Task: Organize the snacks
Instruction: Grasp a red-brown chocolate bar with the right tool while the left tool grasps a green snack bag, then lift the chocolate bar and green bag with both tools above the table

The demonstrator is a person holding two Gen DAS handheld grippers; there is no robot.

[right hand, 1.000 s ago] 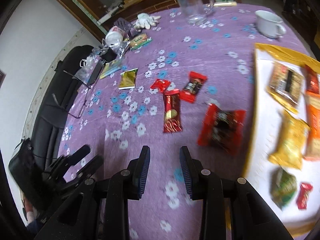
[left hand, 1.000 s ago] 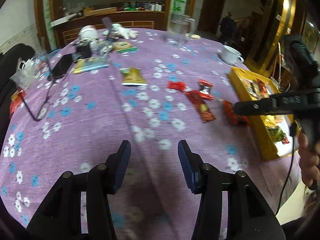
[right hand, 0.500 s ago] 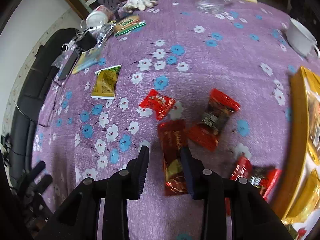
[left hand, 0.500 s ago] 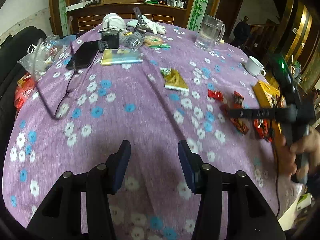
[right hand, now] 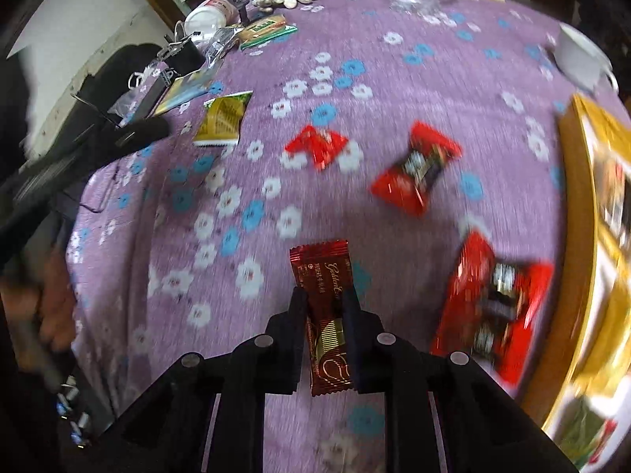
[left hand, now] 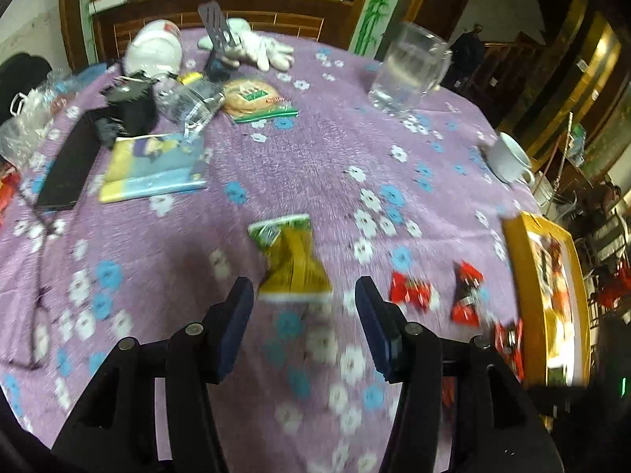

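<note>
**Two grippers over a snack-strewn table**

Nearest the right wrist camera, the right gripper (right hand: 324, 307) has just closed its jaws on a dark red wafer bar (right hand: 325, 315); the pads press both long edges of the wrapper, and the bar's far end sticks out past the fingertips over the purple flowered tablecloth (right hand: 394, 79). Just to the right lies a large red packet (right hand: 493, 307), close to the rim of the yellow tray (right hand: 579, 236), which holds several snacks, blurred here. Farther out rest a red and black candy (right hand: 418, 173) and a small red candy (right hand: 315, 146), near each other but apart.

In the left wrist view, the left gripper (left hand: 301, 295) has just widened its jaws; they stand apart with nothing gripped. The near edge of a green and yellow sachet (left hand: 292, 256) lies just beyond the fingertips, flat on the cloth and untouched.

Beyond the sachet lie a blue and yellow booklet (left hand: 154, 165) and a black phone (left hand: 71, 165). At the far edge stand a glass mug (left hand: 406, 75), a white cup (left hand: 508, 157) and white gloves (left hand: 256, 47).
</note>
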